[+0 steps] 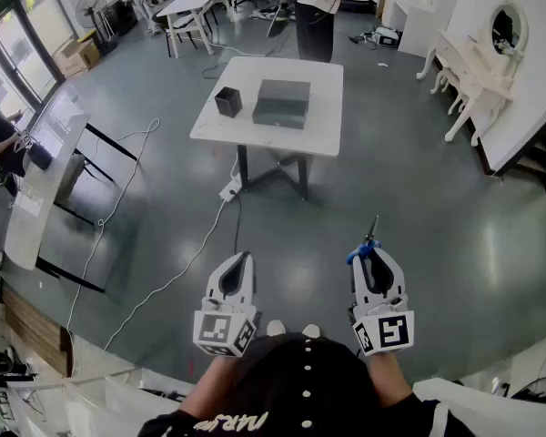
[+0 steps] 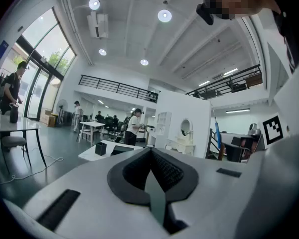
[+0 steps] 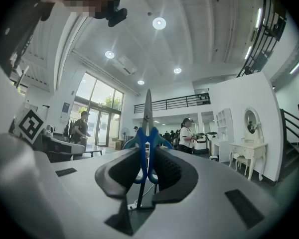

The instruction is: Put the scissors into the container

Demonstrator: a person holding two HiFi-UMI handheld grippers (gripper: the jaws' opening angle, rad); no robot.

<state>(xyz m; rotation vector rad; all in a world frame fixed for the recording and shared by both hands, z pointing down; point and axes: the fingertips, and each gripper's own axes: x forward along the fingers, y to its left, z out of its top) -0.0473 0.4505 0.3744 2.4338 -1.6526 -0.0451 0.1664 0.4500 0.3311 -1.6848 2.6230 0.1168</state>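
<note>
Blue scissors (image 3: pixel 147 114) handles sit half-hidden in right gripper (image 3: pixel 148 153) — blades protrude

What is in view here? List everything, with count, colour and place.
Rectangular table: one, white, mid-floor ahead.
Small open-topped container: one, black, on the table's left part.
Flat box: one, dark grey, table's middle, beside the container.
Power strip with cable: one, white, on the floor by the table's near edge.
Dressing table with oval mirror: one, white, right wall.
Standing person: one, white top, beyond the table.
Plastic-handled metal scissors: one, blue handles, in the right gripper, blades forward.
Left gripper: one, white, fingers together, empty.
Right gripper: one, white, fingers shut on the scissors.
</note>
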